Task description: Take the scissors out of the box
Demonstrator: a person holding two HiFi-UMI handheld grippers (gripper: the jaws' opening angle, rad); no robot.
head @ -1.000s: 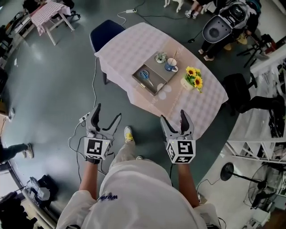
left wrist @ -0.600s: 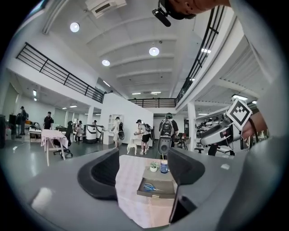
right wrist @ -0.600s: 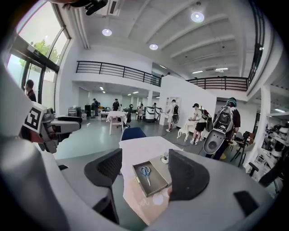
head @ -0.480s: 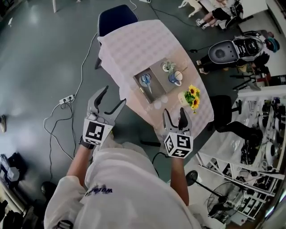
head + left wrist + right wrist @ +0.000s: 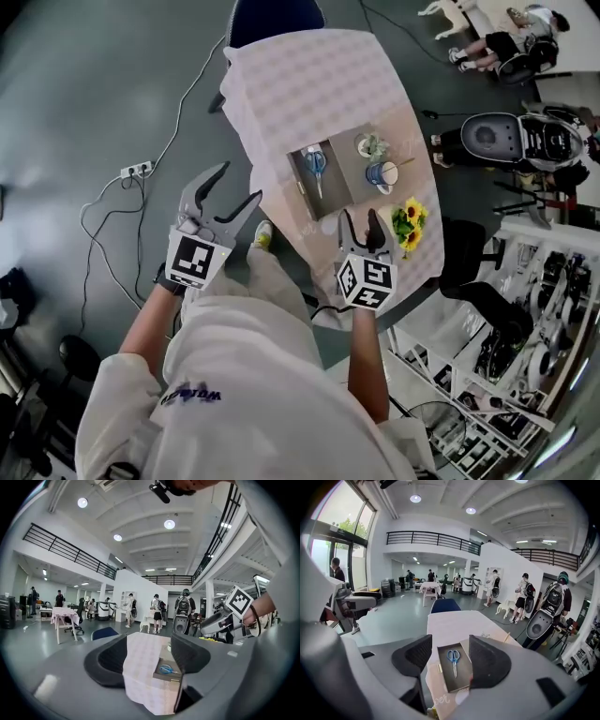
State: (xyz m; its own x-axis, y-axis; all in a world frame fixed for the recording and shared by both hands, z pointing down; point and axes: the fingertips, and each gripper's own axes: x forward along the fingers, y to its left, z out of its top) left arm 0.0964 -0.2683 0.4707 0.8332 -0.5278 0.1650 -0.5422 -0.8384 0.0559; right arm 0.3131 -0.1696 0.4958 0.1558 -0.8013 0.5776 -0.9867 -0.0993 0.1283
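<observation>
Blue-handled scissors (image 5: pixel 315 164) lie in the open half of a flat grey box (image 5: pixel 330 192) on a table with a pale checked cloth (image 5: pixel 309 84). Both grippers hang in the air short of the table's near edge, jaws closing with nothing between them. My left gripper (image 5: pixel 238 184) is over the floor, left of the table corner. My right gripper (image 5: pixel 360 217) is just before the box. In the right gripper view the scissors (image 5: pixel 453 658) and box (image 5: pixel 461 679) show beyond the jaws. From the left gripper view, the scissors (image 5: pixel 166 669) appear farther off.
A blue-and-white mug (image 5: pixel 382 174) and a small plant (image 5: pixel 371 146) stand on the box's other half, a sunflower pot (image 5: pixel 409 225) beside it. A blue chair (image 5: pixel 277 14) stands at the far end. A power strip and cable (image 5: pixel 136 171) lie on the floor at left; shelving (image 5: pixel 525 319) is at right.
The person has walked up to the table, which is now much nearer. Both grippers came forward with them, the right one close to the box, and their jaws have narrowed.
</observation>
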